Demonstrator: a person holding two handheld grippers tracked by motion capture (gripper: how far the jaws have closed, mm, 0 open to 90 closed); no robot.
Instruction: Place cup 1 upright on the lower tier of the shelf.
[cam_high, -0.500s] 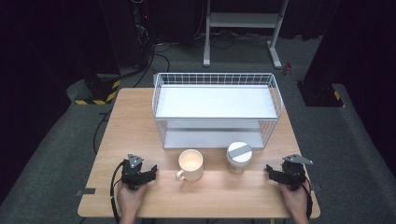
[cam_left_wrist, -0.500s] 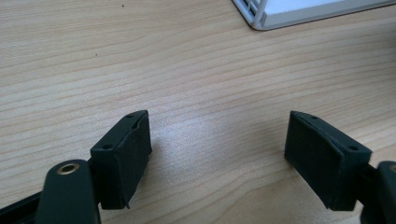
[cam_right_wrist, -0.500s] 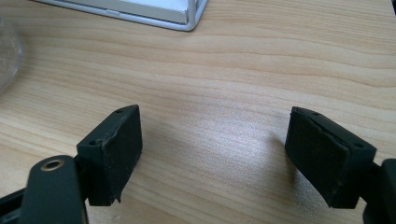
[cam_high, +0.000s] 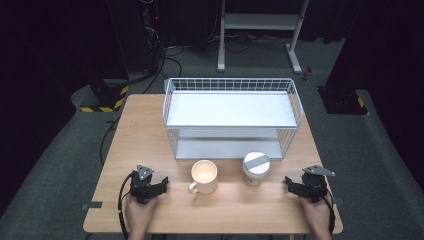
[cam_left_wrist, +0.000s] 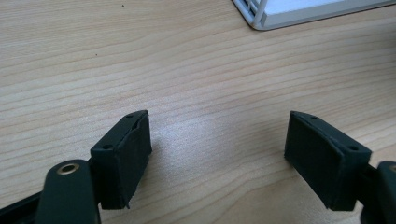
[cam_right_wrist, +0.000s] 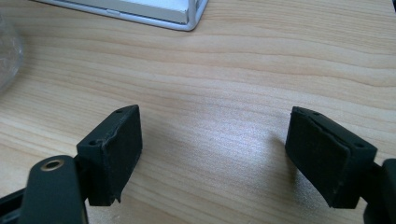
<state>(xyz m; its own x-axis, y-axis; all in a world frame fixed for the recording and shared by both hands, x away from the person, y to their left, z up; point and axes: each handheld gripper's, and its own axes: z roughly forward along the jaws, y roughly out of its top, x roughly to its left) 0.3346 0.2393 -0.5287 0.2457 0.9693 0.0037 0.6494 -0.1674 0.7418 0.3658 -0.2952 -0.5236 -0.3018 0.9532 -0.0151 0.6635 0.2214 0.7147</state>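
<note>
Cream mug (cam_high: 204, 175) (handle toward left gripper (cam_high: 161, 185)) stands upright, glowing inside.

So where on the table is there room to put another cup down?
Bare wood lies left of the wire rack, and along the near edge between the left claw and the right claw. It is crowded just before the rack, where the mug and the lidded jar stand.

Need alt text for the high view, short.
Two hand-held grippers rest at the near edge of a wooden table, the left gripper and right gripper both open and empty. Between them stand a cream mug and a white lidded jar; behind those sits a white wire rack with two shelves.
</note>
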